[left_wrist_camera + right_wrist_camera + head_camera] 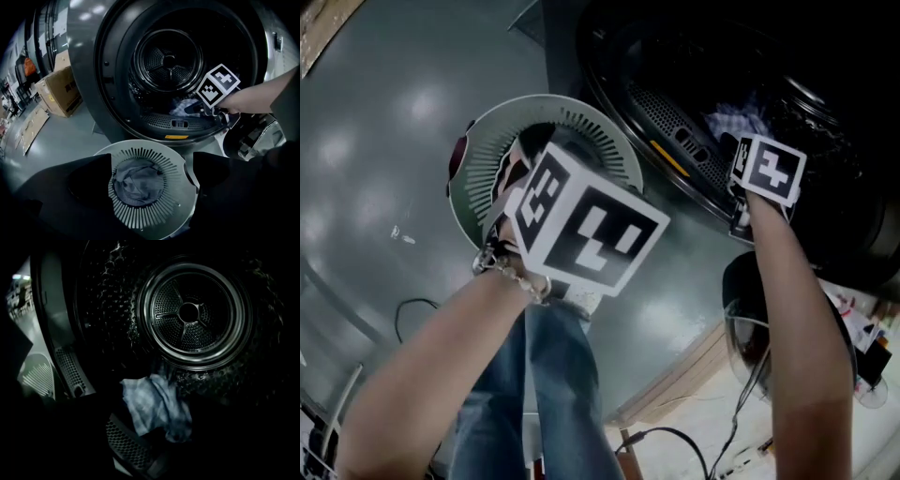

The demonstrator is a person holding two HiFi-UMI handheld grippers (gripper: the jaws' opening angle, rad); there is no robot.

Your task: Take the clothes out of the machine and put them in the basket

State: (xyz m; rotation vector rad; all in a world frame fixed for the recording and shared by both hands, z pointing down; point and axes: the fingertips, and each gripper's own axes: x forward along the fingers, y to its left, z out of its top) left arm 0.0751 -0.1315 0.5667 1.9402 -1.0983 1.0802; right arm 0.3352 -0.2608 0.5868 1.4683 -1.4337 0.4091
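Left gripper (pixel 153 159) nearest, pointed steeply down over the basket (pixel 186 200). Jaws spread wide, nothing between the pads. White round slotted basket on the grey floor (pixel 384 122), just in front of the machine (pixel 107 70). Grey garment (pixel 136 183) bunched in the basket's bottom. Beyond, round door opening of the machine, perforated lip (pixel 176 123) along its lower edge. Right gripper (pixel 211 106) reached in over that lip at the right side, bare forearm (pixel 792 309) behind it. Jaws wide apart, gripping nothing. Blue-and-white checked cloth (pixel 154 406) just ahead of them, crumpled on the drum floor, apart from the pads. Farther in, ribbed back wall of the drum (pixel 190 312). Far left, cardboard box (pixel 58 91) on the floor.
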